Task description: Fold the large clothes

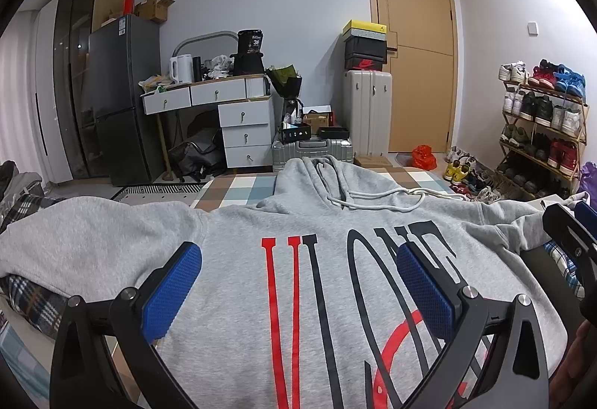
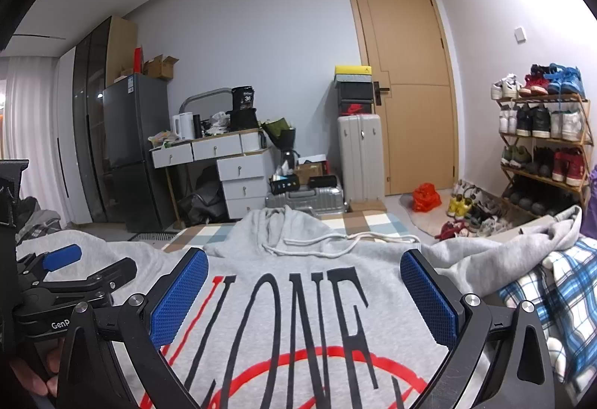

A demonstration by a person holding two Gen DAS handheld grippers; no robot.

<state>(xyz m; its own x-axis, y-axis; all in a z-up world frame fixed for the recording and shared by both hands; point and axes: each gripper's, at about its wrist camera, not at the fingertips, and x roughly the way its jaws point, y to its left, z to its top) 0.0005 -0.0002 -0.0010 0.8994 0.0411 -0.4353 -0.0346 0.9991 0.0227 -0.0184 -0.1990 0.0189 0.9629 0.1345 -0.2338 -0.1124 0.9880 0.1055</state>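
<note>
A grey hoodie point(image 1: 231, 252) with red and black "VLONE" lettering lies spread face up on the bed, hood and white drawstrings at the far end. It also shows in the right wrist view point(image 2: 373, 260). My left gripper point(image 1: 298, 260) is open and empty, hovering just above the chest print. My right gripper point(image 2: 304, 271) is open and empty above the same print, further right. The left gripper shows at the left edge of the right wrist view point(image 2: 63, 271), and the right gripper at the right edge of the left wrist view point(image 1: 571, 233).
A plaid blanket point(image 2: 552, 293) lies under the hoodie on the bed. Beyond the bed are a checked rug point(image 1: 242, 187), a white desk point(image 1: 224, 107), a dark fridge point(image 1: 119, 99), suitcases point(image 1: 367, 110), a wooden door point(image 1: 418, 47) and a shoe rack point(image 1: 541, 125).
</note>
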